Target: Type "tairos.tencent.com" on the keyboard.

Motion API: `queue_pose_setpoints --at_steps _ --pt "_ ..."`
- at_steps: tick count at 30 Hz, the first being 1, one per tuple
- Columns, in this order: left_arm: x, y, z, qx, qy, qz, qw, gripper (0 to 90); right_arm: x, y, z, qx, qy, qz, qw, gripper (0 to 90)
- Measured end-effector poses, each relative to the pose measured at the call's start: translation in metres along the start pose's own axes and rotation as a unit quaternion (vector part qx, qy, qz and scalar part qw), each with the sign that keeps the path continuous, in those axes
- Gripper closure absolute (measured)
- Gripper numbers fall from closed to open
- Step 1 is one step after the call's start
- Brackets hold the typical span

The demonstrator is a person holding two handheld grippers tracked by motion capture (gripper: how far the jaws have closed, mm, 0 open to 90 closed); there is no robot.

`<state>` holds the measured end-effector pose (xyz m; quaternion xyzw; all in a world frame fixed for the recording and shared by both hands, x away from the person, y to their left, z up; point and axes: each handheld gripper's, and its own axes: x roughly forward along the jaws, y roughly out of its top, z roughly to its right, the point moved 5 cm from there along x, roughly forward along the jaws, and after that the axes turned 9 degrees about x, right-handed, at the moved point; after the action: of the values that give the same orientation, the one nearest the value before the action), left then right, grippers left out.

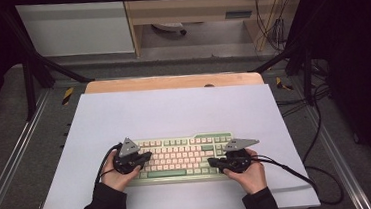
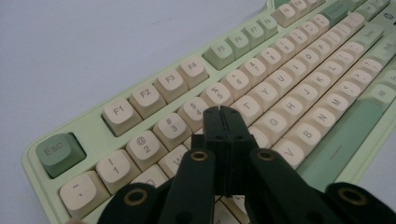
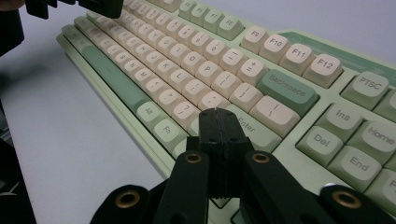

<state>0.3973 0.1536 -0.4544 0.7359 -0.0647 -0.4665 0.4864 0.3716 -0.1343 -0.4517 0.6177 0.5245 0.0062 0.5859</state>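
A green and cream keyboard (image 1: 180, 156) lies on the white surface (image 1: 174, 110), toward its 6 o'clock edge, long side running from 9 to 3 o'clock. Beyond the white sheet, at 12 o'clock, a strip of wooden board (image 1: 171, 82) shows.

The left claw (image 1: 146, 157) sits over the keyboard's 9 o'clock end, held in the person's left hand (image 1: 114, 171), tips pointing toward 3 o'clock. In the left gripper view its jaws are pressed flat together with nothing between them, and the left claw (image 2: 223, 112) hovers just over the upper letter row, close to the R and T keys; whether it touches a key cannot be told. The Esc key (image 2: 60, 152) lies at 9 o'clock of the tips.

The right claw (image 1: 212, 161) sits over the keyboard's 3 o'clock end, held in the right hand (image 1: 251, 174), tips pointing toward 9 o'clock. In the right gripper view its jaws are also closed tight and empty, with the right claw (image 3: 217, 114) just above the Enter key (image 3: 250, 128), the Backspace key (image 3: 286, 91) at 1 o'clock of it. A black cable (image 1: 299, 176) trails from it toward 4 o'clock across the surface.
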Motion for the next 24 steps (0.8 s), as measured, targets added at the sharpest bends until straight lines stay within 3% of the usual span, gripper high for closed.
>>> queue_pose_setpoints --at_steps 14,24 --pt "-0.012 -0.003 0.001 0.001 -0.005 0.007 1.0000 90.0 0.003 0.005 -0.010 -0.007 0.008 -0.001 0.9999 90.0" --pt "-0.029 -0.019 -0.007 -0.004 0.007 0.006 0.9999 90.0 0.014 0.012 -0.023 -0.014 0.014 -0.008 0.9998 90.0"
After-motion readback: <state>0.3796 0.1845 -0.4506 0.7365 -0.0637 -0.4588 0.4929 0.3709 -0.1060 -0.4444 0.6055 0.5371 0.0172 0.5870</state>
